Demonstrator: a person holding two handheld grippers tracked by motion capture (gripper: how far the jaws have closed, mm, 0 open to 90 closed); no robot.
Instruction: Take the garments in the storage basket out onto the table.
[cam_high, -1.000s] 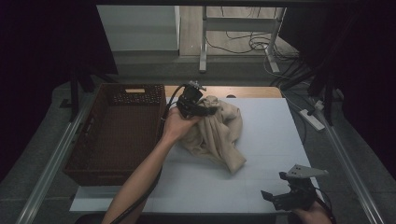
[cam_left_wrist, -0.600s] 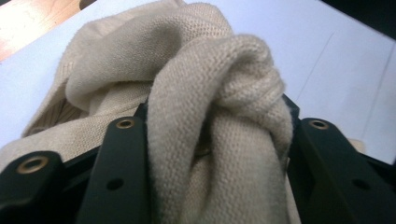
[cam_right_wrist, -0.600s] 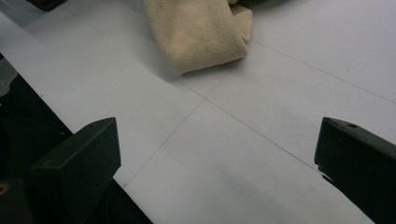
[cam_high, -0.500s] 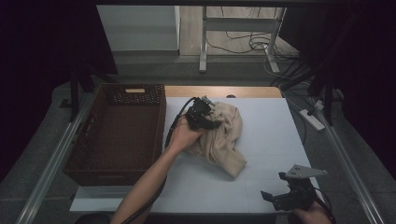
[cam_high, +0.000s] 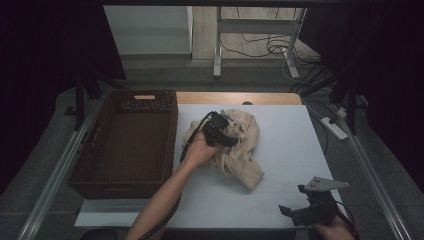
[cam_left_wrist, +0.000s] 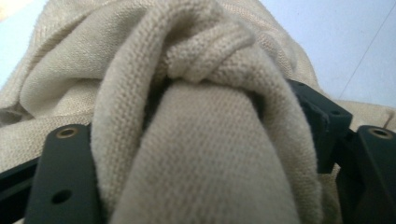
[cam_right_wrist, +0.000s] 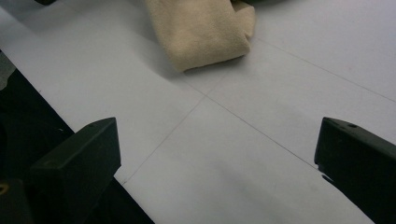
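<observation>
A beige knitted sweater, its fine ribbed weave plain and unpatterned, lies on a pale white-blue table cover crossed by thin grey lines; at left, a dark brown woven basket; at the far edge, a light wood strip.

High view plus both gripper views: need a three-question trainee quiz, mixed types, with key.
1. True or false: the beige sweater lies inside the brown basket.
2. Which gripper has sweater fabric between its jaws? A) left gripper B) right gripper
3. Fill in: the right gripper's jaws stand ____ over the white table cover.

Key: 1. False, it lies on the table cover, right of the basket. 2. A; its jaws have just been opening, with a fold bunched between them. 3. open, nothing between them.
</observation>
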